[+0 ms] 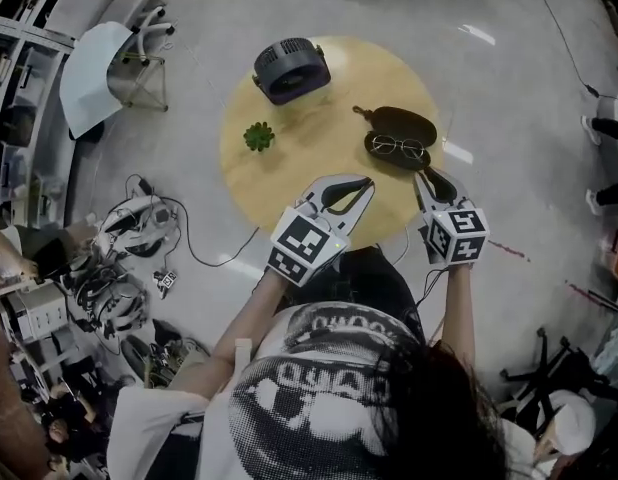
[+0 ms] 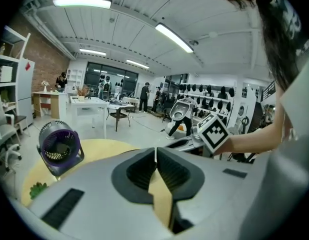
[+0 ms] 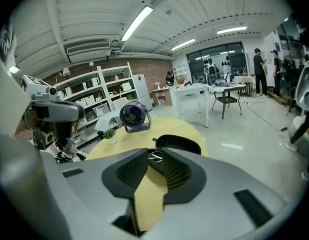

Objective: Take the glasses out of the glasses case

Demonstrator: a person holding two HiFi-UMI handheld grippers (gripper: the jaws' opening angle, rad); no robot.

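Observation:
A dark glasses case lies open on the right side of the round wooden table, with its lid folded back. Wire-rimmed glasses rest in its near half. My right gripper hovers just short of the case and points at it. Its jaws stand a narrow gap apart with nothing gripped, and in the right gripper view the glasses show through that gap. My left gripper hangs over the table's near edge, left of the case. It is shut and empty.
A purple-and-black desk fan stands at the table's far side, and a small green plant sits on its left part. Cables and gear litter the floor to the left, near a chair and shelving.

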